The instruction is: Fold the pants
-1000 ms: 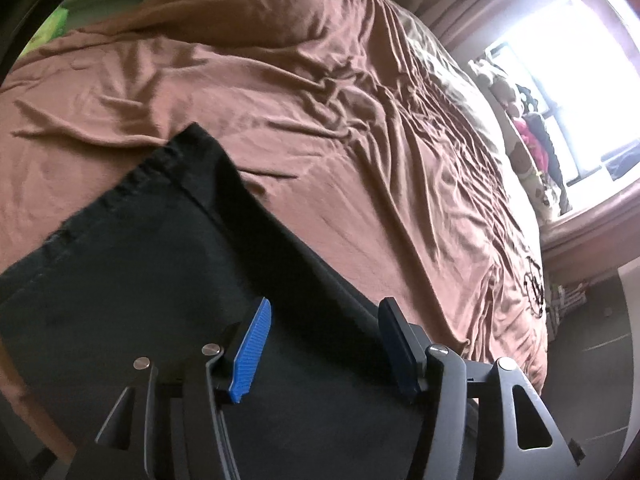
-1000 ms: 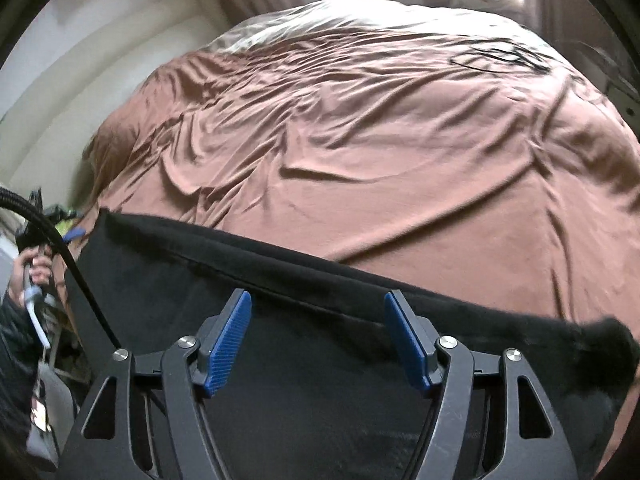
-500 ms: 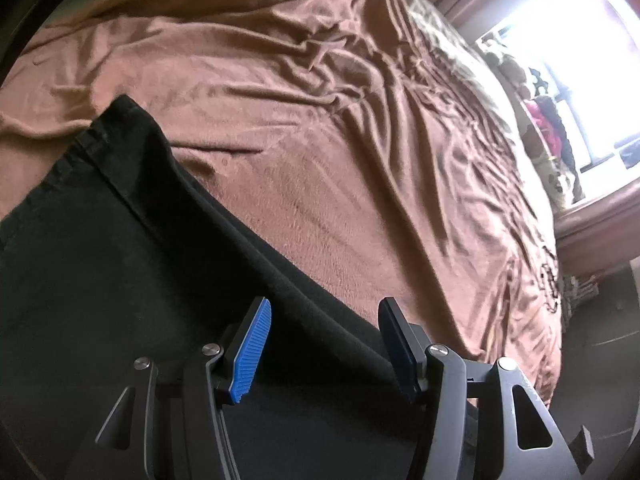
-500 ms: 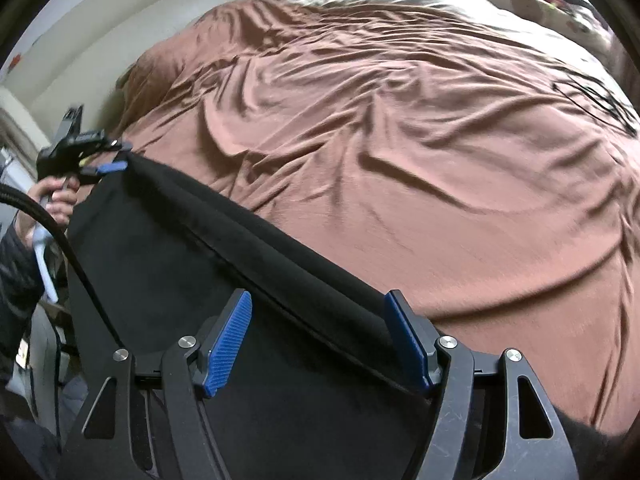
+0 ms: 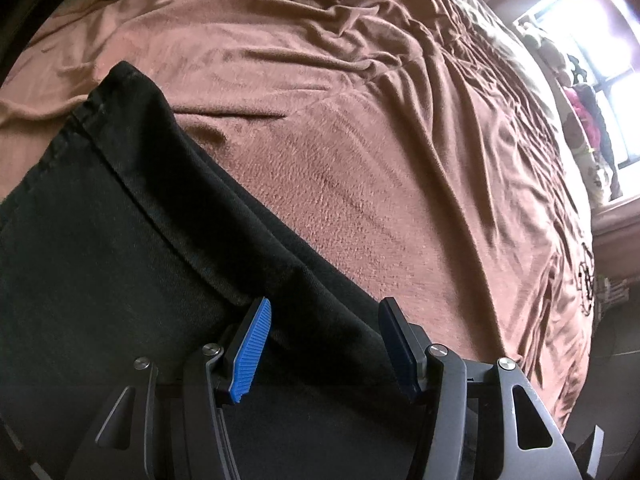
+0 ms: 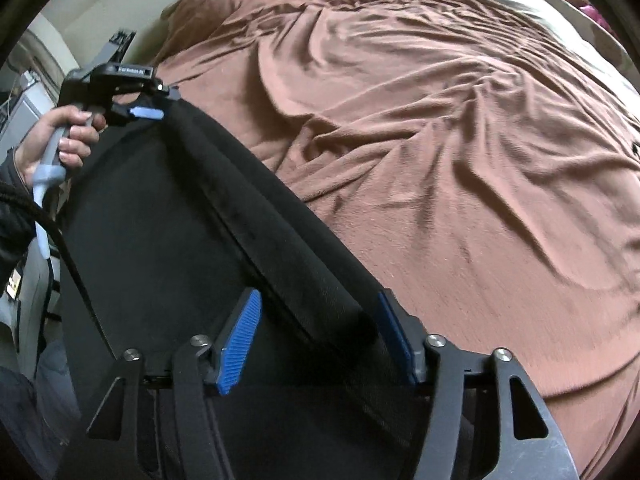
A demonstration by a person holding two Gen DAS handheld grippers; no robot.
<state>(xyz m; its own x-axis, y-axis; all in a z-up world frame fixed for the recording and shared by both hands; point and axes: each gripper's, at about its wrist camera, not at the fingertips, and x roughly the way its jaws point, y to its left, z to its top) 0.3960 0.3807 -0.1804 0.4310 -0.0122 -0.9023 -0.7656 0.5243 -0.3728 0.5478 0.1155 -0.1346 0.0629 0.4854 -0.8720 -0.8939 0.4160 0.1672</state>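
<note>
Lying dark across the near side of the bed, the pants point(image 5: 120, 264) ran their thick folded edge between both grippers. The left gripper point(image 5: 324, 340) stood partly open over it; the right gripper point(image 6: 320, 340) was closing around it. Beyond stretched rumpled brown blanket point(image 6: 440, 140), free up to the window point(image 5: 600, 60).

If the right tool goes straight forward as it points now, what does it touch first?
Most likely the black pants: their folded edge already lies between the closing jaws of the right tool. The brown bedspread lies beyond; depth is unclear.
</note>
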